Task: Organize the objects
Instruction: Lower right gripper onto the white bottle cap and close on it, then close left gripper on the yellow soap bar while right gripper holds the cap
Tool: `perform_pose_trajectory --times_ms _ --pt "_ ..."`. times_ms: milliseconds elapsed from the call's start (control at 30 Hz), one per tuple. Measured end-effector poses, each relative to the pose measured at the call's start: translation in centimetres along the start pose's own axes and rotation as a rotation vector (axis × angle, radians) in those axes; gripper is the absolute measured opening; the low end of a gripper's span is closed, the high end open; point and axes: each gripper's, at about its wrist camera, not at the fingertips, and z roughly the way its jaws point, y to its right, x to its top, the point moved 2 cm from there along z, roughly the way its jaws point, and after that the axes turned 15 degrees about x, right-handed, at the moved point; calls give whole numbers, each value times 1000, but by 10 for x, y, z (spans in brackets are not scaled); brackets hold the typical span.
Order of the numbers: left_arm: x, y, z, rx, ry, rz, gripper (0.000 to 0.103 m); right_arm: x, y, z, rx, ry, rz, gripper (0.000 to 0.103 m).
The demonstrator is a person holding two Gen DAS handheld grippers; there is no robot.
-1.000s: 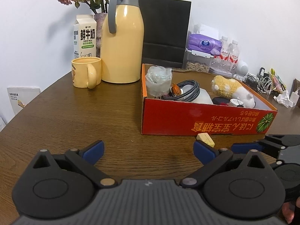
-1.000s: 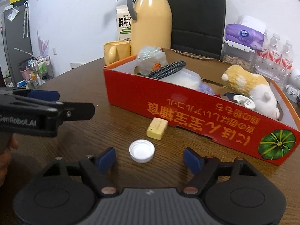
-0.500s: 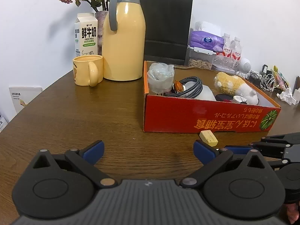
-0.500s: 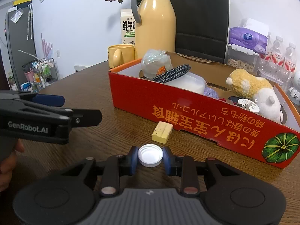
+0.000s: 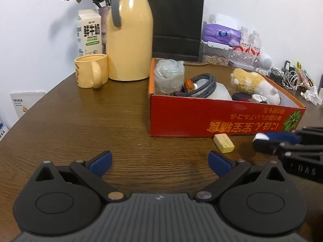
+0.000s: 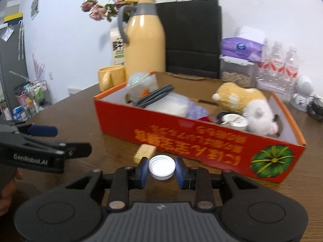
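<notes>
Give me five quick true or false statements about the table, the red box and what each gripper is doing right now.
1. The right gripper is shut on the white bottle cap. True.
2. The left gripper holds the yellow eraser. False: its jaws are open and empty; the eraser lies on the table in front of the red box.
3. The plush toy lies inside the red box. True.
4. The yellow mug sits in the red box. False: it stands on the table beside the yellow thermos.
5. The milk carton lies on its side. False: it stands upright.
</notes>
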Motion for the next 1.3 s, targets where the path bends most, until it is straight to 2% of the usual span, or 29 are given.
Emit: perform_pose_trajectory --times_ms 400,667,733,933,1000,1033,1067,1300 --pt "12 55 15 -27 -41 62 103 -4 47 -31 -105 65 50 27" --pt "20 83 31 -21 -55 69 103 -7 45 -32 -104 61 32 27" --pt "20 88 34 -16 -56 78 97 -7 44 -32 -106 60 32 27" --pt "17 95 37 -6 -72 97 67 -8 43 -31 -106 54 25 27" --pt "16 95 34 -19 -61 98 42 -8 42 -31 -104 52 20 27" --pt "16 96 32 -25 -55 101 35 -8 41 -31 -104 52 19 27" --pt "15 96 31 -32 -51 105 23 -8 41 -31 -104 52 18 27" --pt "11 94 24 -60 -41 100 21 -8 39 -31 -102 53 8 27"
